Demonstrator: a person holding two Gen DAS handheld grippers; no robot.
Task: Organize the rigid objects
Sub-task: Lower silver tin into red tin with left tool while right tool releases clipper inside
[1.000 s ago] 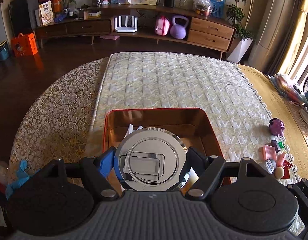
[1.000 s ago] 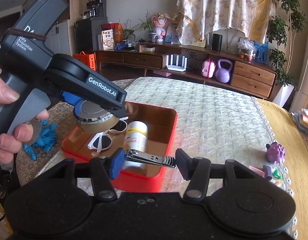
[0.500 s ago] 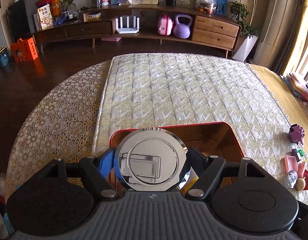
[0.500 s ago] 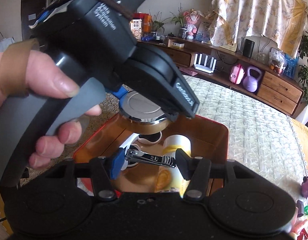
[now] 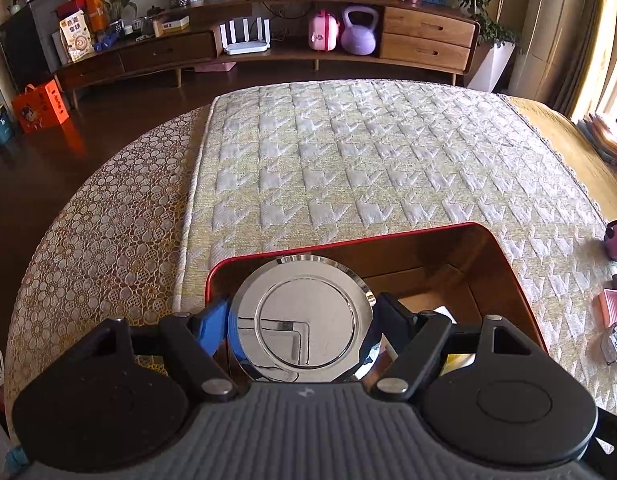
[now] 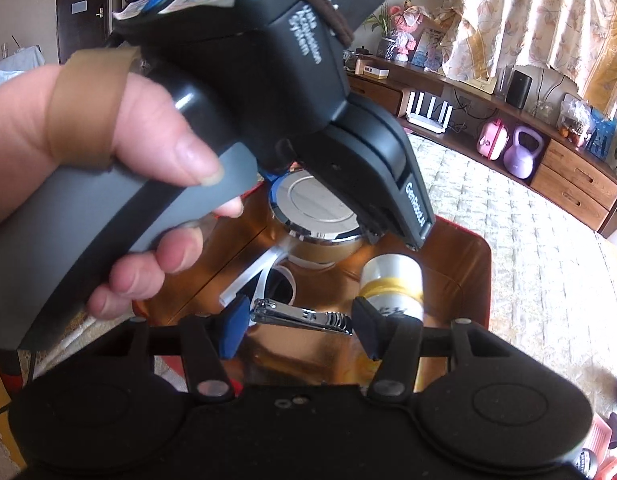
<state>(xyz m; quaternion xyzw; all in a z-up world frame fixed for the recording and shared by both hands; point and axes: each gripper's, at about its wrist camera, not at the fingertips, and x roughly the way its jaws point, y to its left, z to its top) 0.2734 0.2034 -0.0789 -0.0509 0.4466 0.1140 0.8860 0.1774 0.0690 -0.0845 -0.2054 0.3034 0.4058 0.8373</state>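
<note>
Overhead, left jaws grip one jar (image 5: pixel 304 316); right, one clipper (image 6: pixel 302 317) (above red box (image 6: pixel 482 280)).

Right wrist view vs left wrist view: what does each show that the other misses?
Only the right wrist view shows the nail clipper clamped in the right gripper, the hand holding the left gripper, the white sunglasses and the whole white bottle lying in the box.

Only the left wrist view shows the bare far half of the red box and the lace cloth beside the quilted mat.

Both show the round chrome-lidded jar gripped over the box, plus the purple kettlebell.
</note>
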